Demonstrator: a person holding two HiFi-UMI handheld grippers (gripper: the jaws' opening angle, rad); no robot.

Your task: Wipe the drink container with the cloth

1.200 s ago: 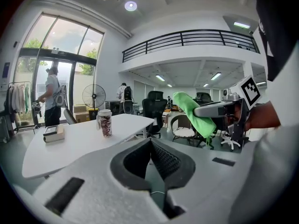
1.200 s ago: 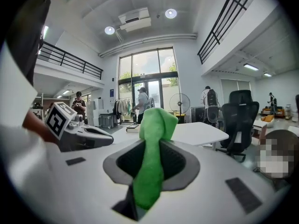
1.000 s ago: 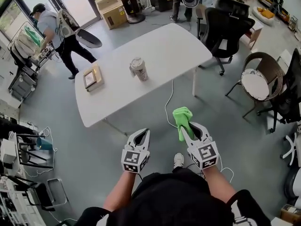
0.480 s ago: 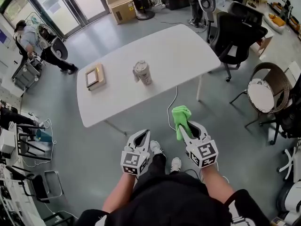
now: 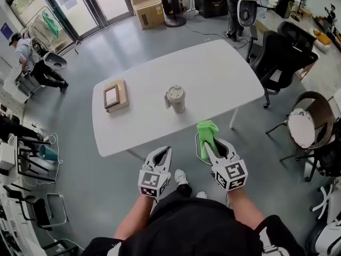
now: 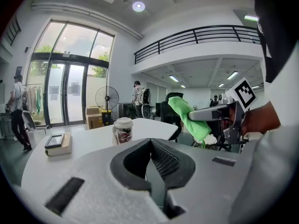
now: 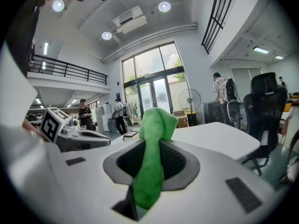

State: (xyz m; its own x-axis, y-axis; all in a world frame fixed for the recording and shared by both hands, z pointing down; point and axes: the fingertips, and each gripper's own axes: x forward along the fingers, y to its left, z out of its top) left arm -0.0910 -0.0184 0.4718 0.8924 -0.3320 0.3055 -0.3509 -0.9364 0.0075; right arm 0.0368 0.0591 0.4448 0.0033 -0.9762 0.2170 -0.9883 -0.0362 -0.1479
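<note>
A drink cup with a white lid and printed sleeve stands upright near the middle of the white table; it also shows in the left gripper view as the cup. My right gripper is shut on a green cloth, held short of the table's near edge; the cloth sticks up between its jaws. My left gripper is shut with nothing in it, also short of the table. The right gripper with the cloth shows at right in the left gripper view.
A framed tablet-like block lies on the table's left part. Black office chairs and a wicker chair stand to the right. A cable trails under the table. A person bends at the far left. Boxes and a fan stand beyond.
The table and cup have come nearer to me and shifted right in the head view. Both grippers keep their places before my body, the right still holding the cloth.
</note>
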